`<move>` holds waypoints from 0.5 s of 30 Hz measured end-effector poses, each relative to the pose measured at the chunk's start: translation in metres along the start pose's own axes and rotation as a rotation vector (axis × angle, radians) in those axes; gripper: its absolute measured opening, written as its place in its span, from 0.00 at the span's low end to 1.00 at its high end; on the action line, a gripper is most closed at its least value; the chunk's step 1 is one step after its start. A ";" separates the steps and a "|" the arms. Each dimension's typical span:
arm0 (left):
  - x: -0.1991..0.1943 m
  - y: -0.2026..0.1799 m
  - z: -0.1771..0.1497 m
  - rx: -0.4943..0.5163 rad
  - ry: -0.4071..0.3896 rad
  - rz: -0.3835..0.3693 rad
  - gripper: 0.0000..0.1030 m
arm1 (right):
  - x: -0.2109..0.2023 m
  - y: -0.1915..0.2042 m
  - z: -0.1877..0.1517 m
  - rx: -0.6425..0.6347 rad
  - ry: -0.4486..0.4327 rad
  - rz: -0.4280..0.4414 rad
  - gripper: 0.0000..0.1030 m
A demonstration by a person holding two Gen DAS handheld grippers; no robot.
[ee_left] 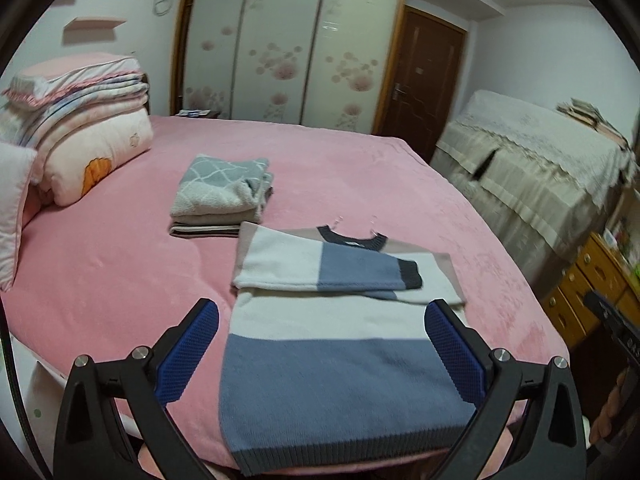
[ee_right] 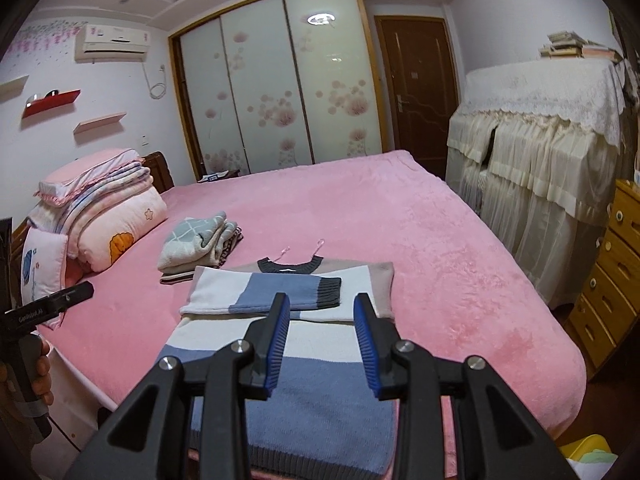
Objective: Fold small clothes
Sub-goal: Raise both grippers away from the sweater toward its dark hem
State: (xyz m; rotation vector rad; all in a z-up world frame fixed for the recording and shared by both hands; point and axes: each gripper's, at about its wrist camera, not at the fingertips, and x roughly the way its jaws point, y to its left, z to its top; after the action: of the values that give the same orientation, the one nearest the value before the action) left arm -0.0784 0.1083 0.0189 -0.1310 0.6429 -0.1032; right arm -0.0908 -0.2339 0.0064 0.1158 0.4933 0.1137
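A knit sweater [ee_left: 340, 364] [ee_right: 320, 408] in blue, white and beige blocks, with a dark grey collar and hem, lies flat on the pink bed [ee_left: 360, 168] [ee_right: 400, 208]. Both sleeves are folded across its chest. My left gripper [ee_left: 322, 314] hovers above the sweater's lower half, open wide with nothing between its blue pads. My right gripper [ee_right: 322, 300] hangs over the sweater's body too, jaws partly apart and holding nothing. A stack of folded clothes [ee_left: 224, 192] [ee_right: 196, 248], grey patterned on top, sits just beyond the sweater's left shoulder.
Folded quilts and pillows [ee_left: 80, 120] [ee_right: 104, 216] are piled at the head of the bed on the left. Lace-covered furniture [ee_left: 540, 168] [ee_right: 540, 160] and wooden drawers [ee_right: 616, 264] stand right of the bed. The bed's near edge runs just under the sweater's hem.
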 end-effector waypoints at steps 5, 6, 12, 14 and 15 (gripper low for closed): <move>-0.008 -0.010 -0.016 0.033 0.014 -0.021 0.99 | -0.005 0.019 -0.006 -0.053 -0.005 0.020 0.33; -0.008 -0.010 -0.019 0.036 0.019 -0.021 0.99 | -0.006 0.023 -0.009 -0.071 -0.002 0.021 0.33; -0.001 -0.007 -0.044 0.074 0.059 -0.001 0.99 | -0.013 0.039 -0.039 -0.174 -0.002 0.028 0.33; 0.004 -0.003 -0.053 0.085 0.068 0.007 0.99 | -0.011 0.039 -0.049 -0.185 0.016 0.023 0.33; 0.006 -0.001 -0.056 0.088 0.065 0.004 0.99 | -0.009 0.037 -0.053 -0.179 0.030 0.028 0.33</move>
State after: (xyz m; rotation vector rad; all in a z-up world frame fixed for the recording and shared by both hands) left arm -0.1072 0.1014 -0.0290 -0.0416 0.7027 -0.1318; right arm -0.1269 -0.1941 -0.0311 -0.0547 0.5096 0.1863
